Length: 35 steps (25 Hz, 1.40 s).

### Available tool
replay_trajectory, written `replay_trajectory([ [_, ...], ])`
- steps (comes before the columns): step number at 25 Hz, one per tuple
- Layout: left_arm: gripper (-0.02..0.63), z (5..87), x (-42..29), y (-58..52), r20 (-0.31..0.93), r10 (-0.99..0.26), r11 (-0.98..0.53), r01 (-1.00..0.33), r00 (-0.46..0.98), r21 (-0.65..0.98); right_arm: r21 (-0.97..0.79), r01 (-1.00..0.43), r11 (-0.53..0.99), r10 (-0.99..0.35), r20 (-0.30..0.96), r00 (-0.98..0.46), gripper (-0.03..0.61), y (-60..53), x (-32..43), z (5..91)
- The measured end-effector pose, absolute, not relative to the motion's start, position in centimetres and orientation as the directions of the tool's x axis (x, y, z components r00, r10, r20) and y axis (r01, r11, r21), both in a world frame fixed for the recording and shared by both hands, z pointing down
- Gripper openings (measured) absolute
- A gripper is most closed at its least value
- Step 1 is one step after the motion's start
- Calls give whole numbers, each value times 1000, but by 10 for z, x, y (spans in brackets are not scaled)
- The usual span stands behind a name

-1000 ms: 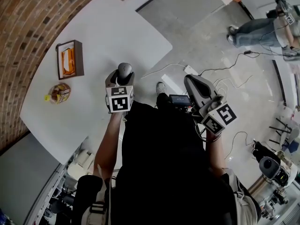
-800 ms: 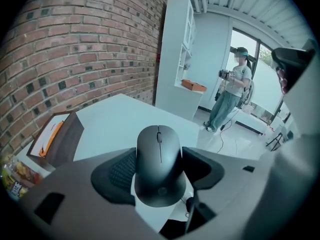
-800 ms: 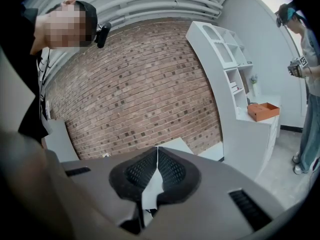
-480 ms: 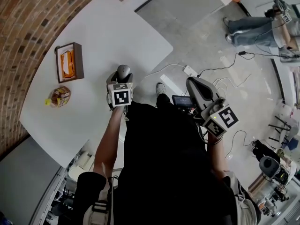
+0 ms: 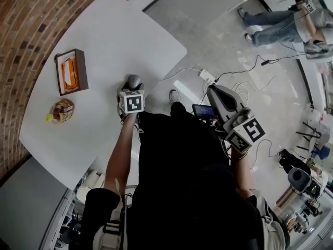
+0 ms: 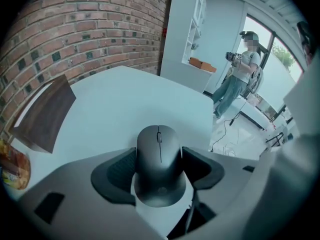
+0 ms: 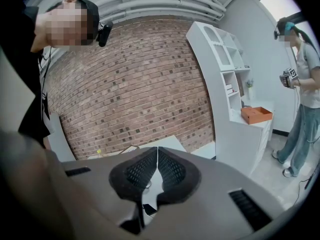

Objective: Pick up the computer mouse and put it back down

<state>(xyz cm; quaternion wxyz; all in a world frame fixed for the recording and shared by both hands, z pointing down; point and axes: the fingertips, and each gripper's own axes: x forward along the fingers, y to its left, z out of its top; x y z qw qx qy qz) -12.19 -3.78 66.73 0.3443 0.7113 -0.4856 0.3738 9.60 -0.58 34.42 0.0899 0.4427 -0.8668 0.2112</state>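
**A:** Where's the mouse (image 6: 159, 151) right now?

**B:** In your left gripper (image 6: 159, 160). Its fingers (image 6: 119, 170) are spread wide and clamped on the mouse's two sides. The wheel end points away from you, across the table (image 6: 125, 94).

**A:** Is it down on the table?

**B:** I can't tell. In your head view the mouse is over the table's near edge, just beyond the marker cube. No view shows whether its underside touches the top. Your left gripper is tilted steeply downward.

**A:** And my right gripper (image 7: 157, 165)?

**B:** Its fingers (image 7: 140, 171) are clenched together, pad against pad, with nothing between them. You hold it off the table, out over the floor (image 5: 218, 30) to your right. It points roughly level at the brick wall (image 7: 140, 84).

**A:** What else is on the table?

**B:** A brown box (image 5: 72, 72) with something orange inside lies toward the wall side, well apart from the mouse. A snack pack (image 5: 61, 110) lies just beside the box, nearer the table's left edge. The left gripper view shows both at its left margin.

**A:** Anything around me?

**B:** Cables (image 5: 244, 69) trail over the floor past the table's corner. Farther off stands a second person (image 5: 281, 27) in jeans, holding a gripper of their own. In the right gripper view a white shelf (image 7: 225, 79) stands between the wall and that person, with an orange tray (image 7: 256, 114) on its lower part.
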Motion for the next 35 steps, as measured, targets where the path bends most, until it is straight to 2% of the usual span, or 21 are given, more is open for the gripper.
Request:
replay_trajectory([
  [6,301,680,-130,-36,888,-395,-269,-954,234,132,-281,-814,509,-728,365,-581,18,-4,98,347],
  [10,302,680,-138,-45,880,-433,-269,-960,193,78,-281,-818,503,-735,359,-575,18,-3,104,347],
  [18,302,678,-143,-42,898,-415,-259,-965,147,39,-284,-822,493,-739,362,-568,18,-2,116,348],
  [24,304,688,-136,-43,888,-420,-252,-964,188,85,-299,-813,500,-733,354,-581,18,-4,121,348],
  [35,339,686,-136,-37,899,-406,-176,-979,163,98,-296,-813,502,-734,350,-581,18,-4,141,350],
])
